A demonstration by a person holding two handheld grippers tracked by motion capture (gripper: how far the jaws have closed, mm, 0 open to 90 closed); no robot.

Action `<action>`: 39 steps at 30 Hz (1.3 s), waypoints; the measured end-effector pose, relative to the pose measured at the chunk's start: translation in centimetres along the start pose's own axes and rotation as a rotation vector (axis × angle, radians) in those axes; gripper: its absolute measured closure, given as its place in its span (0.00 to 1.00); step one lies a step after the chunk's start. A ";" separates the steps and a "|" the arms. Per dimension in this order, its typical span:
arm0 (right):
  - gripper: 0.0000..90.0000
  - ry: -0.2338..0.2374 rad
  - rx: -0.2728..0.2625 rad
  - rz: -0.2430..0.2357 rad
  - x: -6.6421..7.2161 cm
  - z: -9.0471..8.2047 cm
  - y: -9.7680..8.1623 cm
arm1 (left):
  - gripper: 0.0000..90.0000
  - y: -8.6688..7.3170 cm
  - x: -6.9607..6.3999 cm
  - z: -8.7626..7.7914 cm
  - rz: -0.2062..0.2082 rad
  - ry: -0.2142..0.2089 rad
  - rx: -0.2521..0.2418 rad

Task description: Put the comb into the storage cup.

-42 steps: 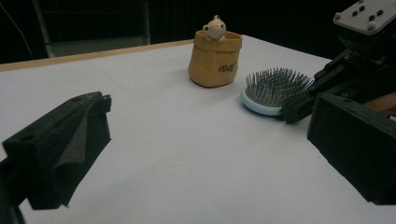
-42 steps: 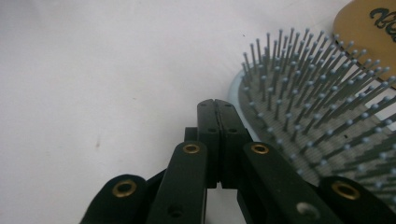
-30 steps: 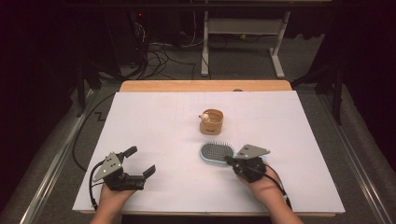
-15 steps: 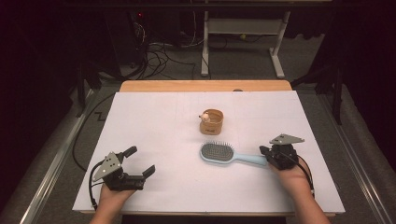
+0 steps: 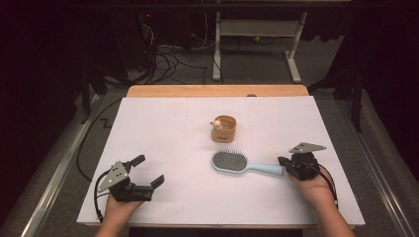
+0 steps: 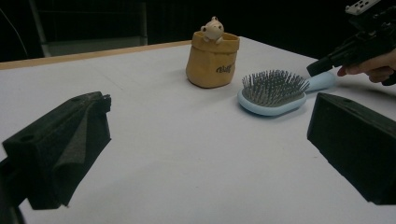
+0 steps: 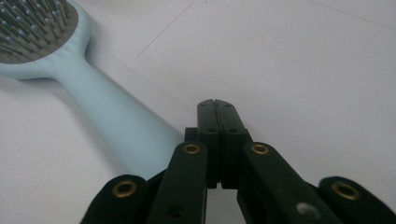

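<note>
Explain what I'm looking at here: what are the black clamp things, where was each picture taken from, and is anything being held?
A person sits at a white table holding a two-jaw hand gripper in each hand. The high view looks down from above; the other two come from cameras riding on the grippers. On the table lie a light blue hairbrush, bristles up, and a small tan pouch with a little figure peeking out. The left gripper has its jaws wide apart and holds nothing. The right gripper has its jaws pressed together, beside the end of the brush handle; it grips nothing.

table (image 5: pixel 163 133) left half open | hairbrush (image 5: pixel 237 164), pouch (image 5: pixel 224 129) obstruct centre
</note>
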State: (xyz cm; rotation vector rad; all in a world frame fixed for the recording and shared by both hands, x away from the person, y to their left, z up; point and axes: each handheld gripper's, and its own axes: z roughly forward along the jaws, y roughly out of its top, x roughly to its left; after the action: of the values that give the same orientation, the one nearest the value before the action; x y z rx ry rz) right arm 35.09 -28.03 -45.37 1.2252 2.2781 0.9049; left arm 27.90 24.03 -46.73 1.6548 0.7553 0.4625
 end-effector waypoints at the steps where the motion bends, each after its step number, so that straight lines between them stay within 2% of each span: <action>1: 1.00 0.005 -0.002 -0.002 0.0 -0.1 -0.1 | 0.01 0.0 0.0 0.0 0.000 0.002 -0.002; 12: 1.00 0.038 -0.017 -0.015 1.0 -0.6 -1.6 | 0.01 0.0 0.0 0.0 0.003 0.003 0.000; 22: 1.00 0.076 -0.044 -0.048 3.5 -1.8 -2.6 | 0.01 0.0 -0.1 0.0 0.003 0.003 -0.003; 31: 1.00 0.136 -0.049 -0.082 6.0 -2.3 -3.4 | 0.01 0.1 -0.1 -0.1 0.001 -0.003 -0.002; 34: 1.00 0.133 -0.055 -0.092 6.3 -2.4 -3.3 | 0.01 0.1 -0.1 -0.1 0.002 -0.002 -0.002; 37: 1.00 0.106 -0.082 -0.077 5.8 -2.7 -3.3 | 0.01 0.0 -0.1 -0.1 0.001 -0.003 -0.001; 39: 1.00 0.076 -0.110 -0.047 5.3 -2.9 -3.5 | 0.00 0.0 -0.1 -0.1 0.002 -0.004 -0.001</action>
State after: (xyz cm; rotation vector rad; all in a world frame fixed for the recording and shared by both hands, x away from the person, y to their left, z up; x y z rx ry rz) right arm 28.44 -26.06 -45.96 1.1041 2.2726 1.0612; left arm 27.79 23.98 -46.66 1.6554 0.7507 0.4604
